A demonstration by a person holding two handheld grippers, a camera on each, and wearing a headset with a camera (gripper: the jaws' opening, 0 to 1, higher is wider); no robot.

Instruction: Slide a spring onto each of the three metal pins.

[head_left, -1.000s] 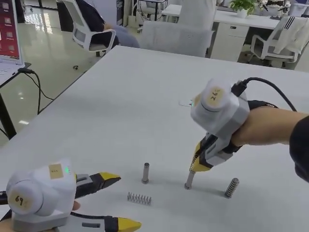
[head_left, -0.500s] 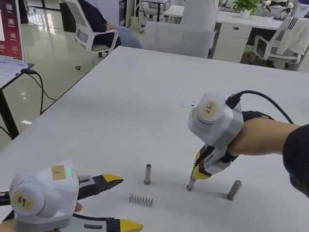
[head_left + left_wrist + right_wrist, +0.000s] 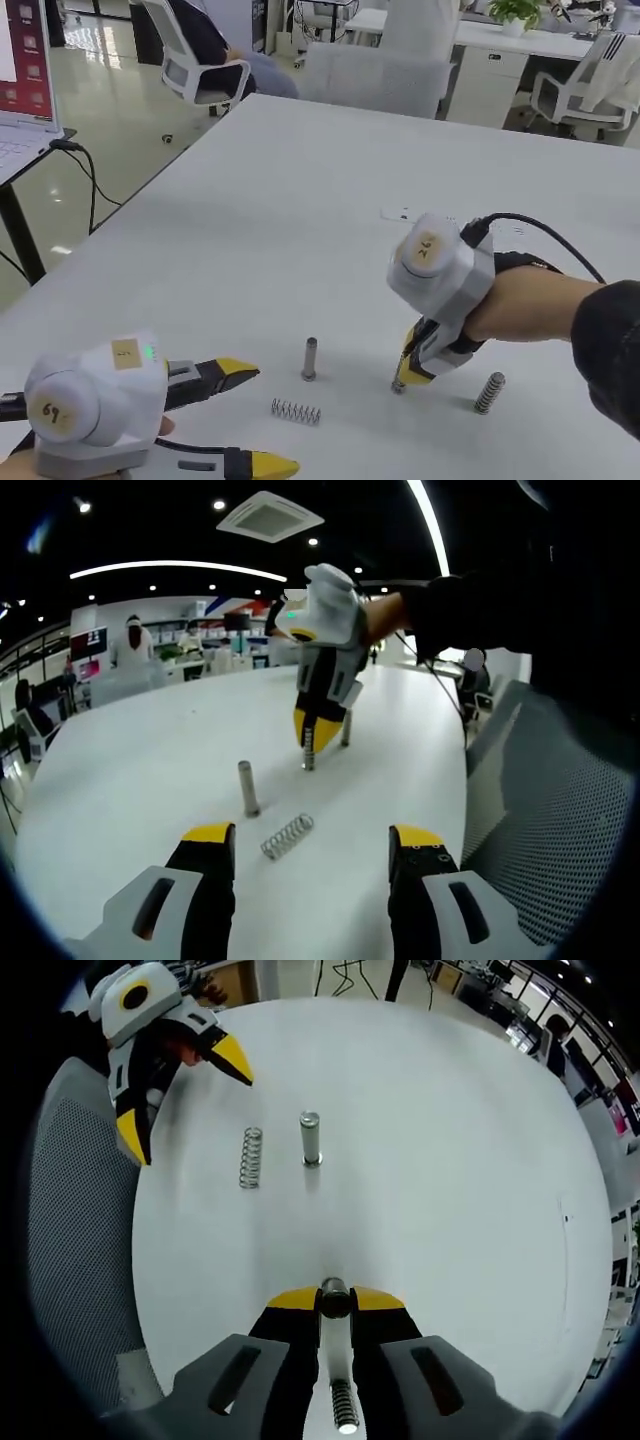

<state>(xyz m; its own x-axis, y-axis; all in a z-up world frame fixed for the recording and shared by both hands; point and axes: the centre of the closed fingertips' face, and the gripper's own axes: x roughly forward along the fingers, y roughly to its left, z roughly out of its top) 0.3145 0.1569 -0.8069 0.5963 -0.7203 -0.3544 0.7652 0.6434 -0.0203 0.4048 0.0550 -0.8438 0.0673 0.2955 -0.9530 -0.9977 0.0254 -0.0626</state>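
The loose spring (image 3: pixel 296 411) lies lower centre on the desk (image 3: pixel 300 220), beside a bare pin (image 3: pixel 309 358). The left hand-held gripper (image 3: pixel 262 418) gapes empty; the right hand-held gripper (image 3: pixel 403 378) pinches the middle pin (image 3: pixel 333 1299). Best to grip the spring near one end, its axis upright.

The head view looks forward and down over the white table (image 3: pixel 250 200). The left gripper view faces low across it; the right gripper view looks steeply down, close over a clamped pin (image 3: pixel 333 1298). All share the free pin (image 3: pixel 309 358) and loose spring (image 3: pixel 296 411).

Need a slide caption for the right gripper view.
Right gripper clamps an upright pin; a bare pin and loose spring sit beyond, near the open left gripper.
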